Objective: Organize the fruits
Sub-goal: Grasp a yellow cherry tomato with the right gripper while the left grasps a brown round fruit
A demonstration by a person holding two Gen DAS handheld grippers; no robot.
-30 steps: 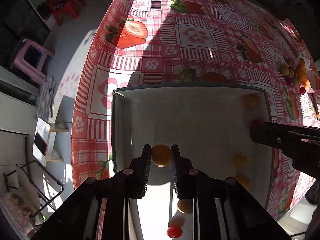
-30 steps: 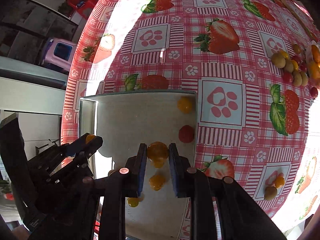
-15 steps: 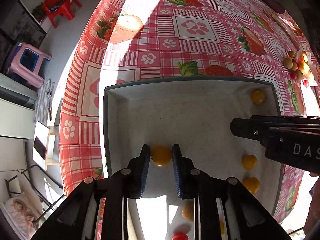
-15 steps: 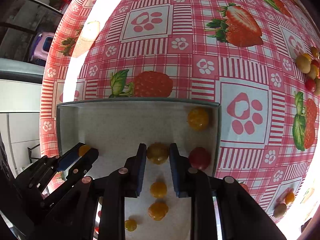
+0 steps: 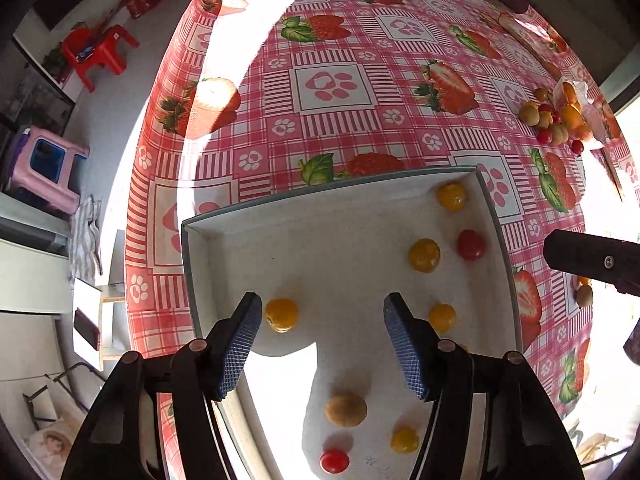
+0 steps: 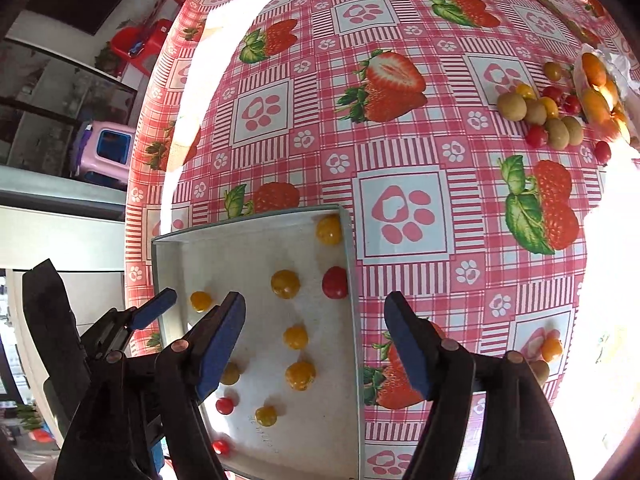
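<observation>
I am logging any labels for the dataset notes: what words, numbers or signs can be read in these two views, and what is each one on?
None can be read.
Faint dark handwriting on the floor of the white tray, near its front edge: too small and blurred to read.
The tablecloth carries only pictures: strawberries and paw prints, no words.
</observation>
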